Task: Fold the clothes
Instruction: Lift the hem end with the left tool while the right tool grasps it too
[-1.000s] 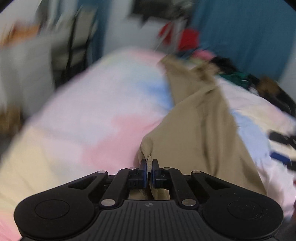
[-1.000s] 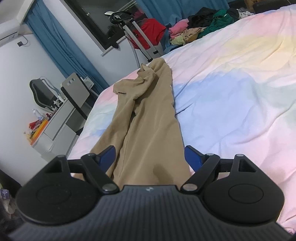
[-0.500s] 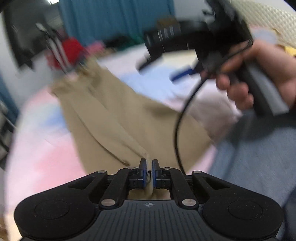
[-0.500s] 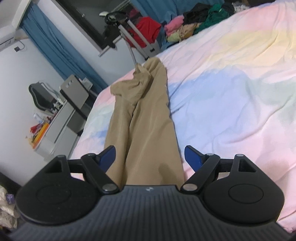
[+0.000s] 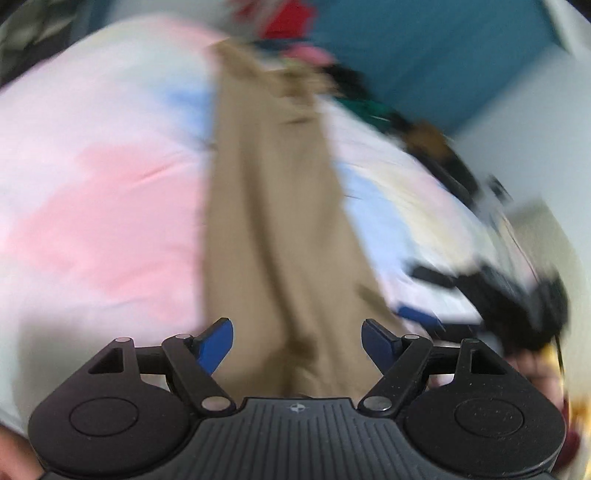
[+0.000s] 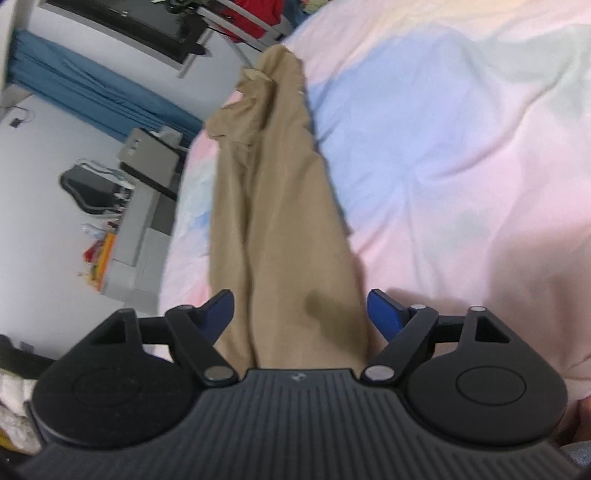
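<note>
Tan trousers (image 5: 273,206) lie stretched lengthwise on the pastel bedspread (image 5: 110,206), legs side by side, running away from me. My left gripper (image 5: 297,341) hovers over their near end with its jaws opening; the cloth lies below and between the blue fingers (image 5: 218,343), and the pads do not press it. The right wrist view shows the same trousers (image 6: 280,206) from the other side, with my right gripper (image 6: 301,314) open above their near end and nothing gripped. The right gripper and the hand holding it (image 5: 517,306) also appear blurred at the right of the left wrist view.
A heap of mixed clothes (image 5: 369,103) sits at the bed's far end by a blue curtain (image 5: 424,48). Left of the bed (image 6: 461,147) stand a grey desk with small items (image 6: 129,236), a chair (image 6: 92,188) and a clothes rack with a red garment (image 6: 251,14).
My left gripper let go of the trouser hem it was pinching and its jaws spread wide. It swung across and back over the trousers. The right gripper sank a little, still open.
</note>
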### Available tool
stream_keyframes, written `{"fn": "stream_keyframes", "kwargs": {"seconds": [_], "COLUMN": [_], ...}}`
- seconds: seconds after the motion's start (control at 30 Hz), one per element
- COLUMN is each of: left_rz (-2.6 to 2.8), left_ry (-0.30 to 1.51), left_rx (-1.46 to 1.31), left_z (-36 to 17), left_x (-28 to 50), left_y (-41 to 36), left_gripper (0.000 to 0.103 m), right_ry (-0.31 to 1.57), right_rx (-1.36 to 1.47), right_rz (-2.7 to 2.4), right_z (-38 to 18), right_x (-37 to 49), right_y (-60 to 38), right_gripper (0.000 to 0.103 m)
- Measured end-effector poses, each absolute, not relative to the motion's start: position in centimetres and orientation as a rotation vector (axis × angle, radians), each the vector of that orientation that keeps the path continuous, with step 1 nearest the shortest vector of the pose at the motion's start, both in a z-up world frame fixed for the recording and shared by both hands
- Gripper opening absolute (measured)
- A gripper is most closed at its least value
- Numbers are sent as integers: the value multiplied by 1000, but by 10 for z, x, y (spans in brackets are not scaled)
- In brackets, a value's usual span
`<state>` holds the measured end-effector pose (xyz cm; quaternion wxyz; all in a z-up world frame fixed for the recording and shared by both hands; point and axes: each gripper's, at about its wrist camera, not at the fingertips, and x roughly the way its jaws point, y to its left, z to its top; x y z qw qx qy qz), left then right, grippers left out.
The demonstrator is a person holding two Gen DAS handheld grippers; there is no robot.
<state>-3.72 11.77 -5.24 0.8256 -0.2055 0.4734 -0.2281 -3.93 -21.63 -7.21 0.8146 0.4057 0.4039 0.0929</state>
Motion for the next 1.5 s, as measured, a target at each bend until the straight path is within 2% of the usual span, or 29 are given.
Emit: {"fn": "stream_keyframes", "kwargs": {"seconds": [0.07, 0.13, 0.4, 0.5, 0.57, 0.6, 0.7, 0.77, 0.83, 0.87, 1.03, 1.2, 1.5], "left_rz": [-412, -347, -453, -459, -454, -458, -475, -484, -502, -506, -537, -569, -633], "left_ry": [1054, 1098, 1200, 1233, 1238, 1237, 1213, 1194, 1172, 1156, 991, 827, 649], "left_rx": [-505, -567, -561, -556, -547, -548, -555, -564, -576, -580, -619, -708, -714], "left_z": [-63, -73, -83, -88, -88, -86, -85, -84, -80, -78, -64, -39, 23], "left_x": [-26, -15, -22, -19, -19, -24, -26, -28, -32, -34, -42, -49, -95], "left_y": [129, 139, 119, 116, 116, 117, 119, 122, 124, 126, 133, 140, 138], "left_gripper": [75, 73, 73, 59, 42, 41, 36, 24, 13, 11, 8, 6, 5], "right_ry": [881, 901, 966, 1019, 1034, 1039, 1046, 1039, 1034, 1030, 918, 810, 613], "right_rx": [867, 868, 885, 912, 898, 881, 815, 789, 770, 761, 776, 867, 809], "right_rz": [188, 189, 218, 242, 264, 271, 258, 243, 235, 231, 262, 295, 415], "right_z": [-77, -80, -89, -94, -93, -91, -84, -81, -78, -77, -61, -36, 43], "right_x": [-39, -38, -46, -53, -60, -64, -77, -83, -87, -89, -97, -95, -121], "right_y": [-215, -214, -207, -203, -198, -195, -188, -187, -187, -187, -193, -210, -224], "right_gripper": [81, 69, 67, 67, 67, 66, 42, 34, 19, 15, 9, 8, 8]}}
